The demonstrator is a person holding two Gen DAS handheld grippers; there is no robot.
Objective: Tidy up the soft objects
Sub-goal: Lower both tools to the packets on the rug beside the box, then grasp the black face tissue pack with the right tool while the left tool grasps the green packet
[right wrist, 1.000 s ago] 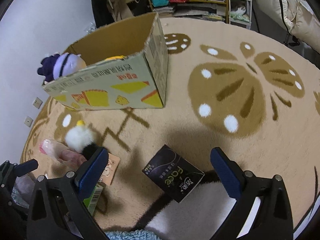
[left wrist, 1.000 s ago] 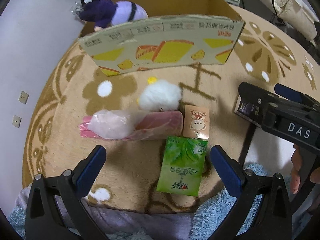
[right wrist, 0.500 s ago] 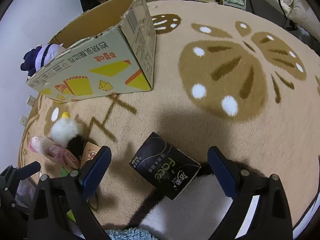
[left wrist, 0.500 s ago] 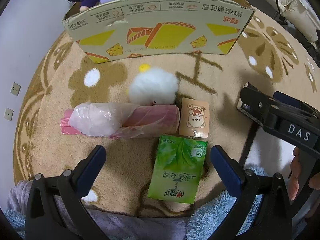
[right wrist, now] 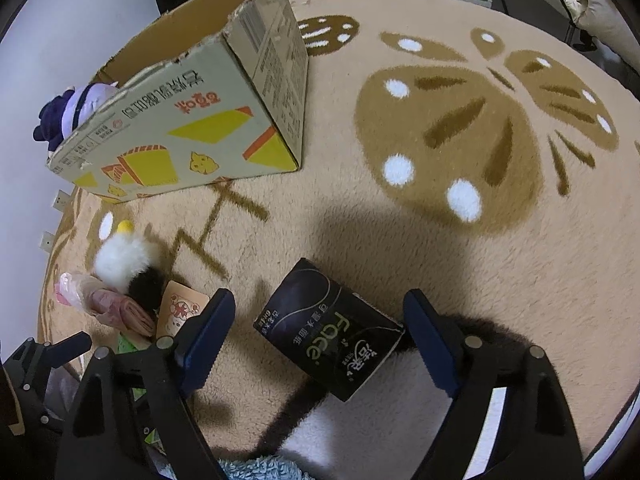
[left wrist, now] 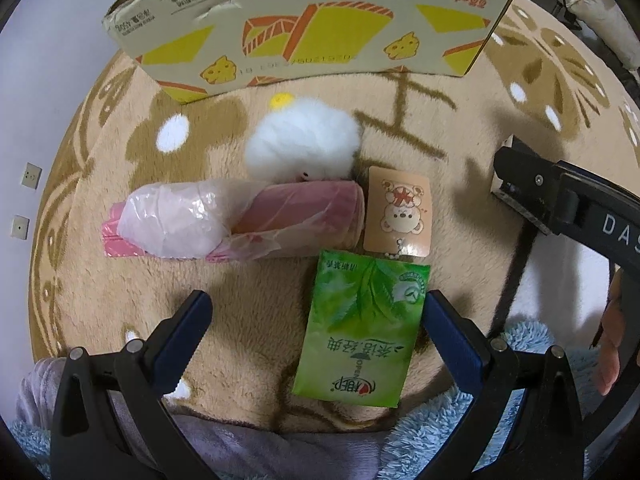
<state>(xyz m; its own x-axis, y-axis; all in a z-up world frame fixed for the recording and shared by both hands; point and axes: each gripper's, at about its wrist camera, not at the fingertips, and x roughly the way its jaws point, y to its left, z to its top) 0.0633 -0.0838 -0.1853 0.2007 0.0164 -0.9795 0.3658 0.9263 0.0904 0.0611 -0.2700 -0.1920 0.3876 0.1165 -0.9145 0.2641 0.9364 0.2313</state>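
My left gripper (left wrist: 318, 320) points down at the rug and is open. A green tissue pack (left wrist: 360, 332) lies flat between its fingers, close to the right pad. Beyond the pack lie a pink roll in a plastic bag (left wrist: 240, 220), a white fluffy toy (left wrist: 304, 140) and a small bear-print card (left wrist: 400, 212). My right gripper (right wrist: 320, 320) straddles a black tissue pack (right wrist: 328, 340). Its jaws are closing, and both pads stand off the pack. An open cardboard box (right wrist: 200, 120) stands on the rug behind, with a purple plush toy (right wrist: 76, 108) at its far left corner.
The beige round rug (right wrist: 460, 128) with brown patterns stretches wide to the right of the box. A white wall with sockets (left wrist: 30, 176) runs along the left. A person's fluffy blue clothing (left wrist: 440, 432) fills the near edge. Shelves and furniture stand at the far back.
My left gripper has sunk toward the green pack, which now sits larger between its fingers. The right gripper's jaws have narrowed around the black pack.
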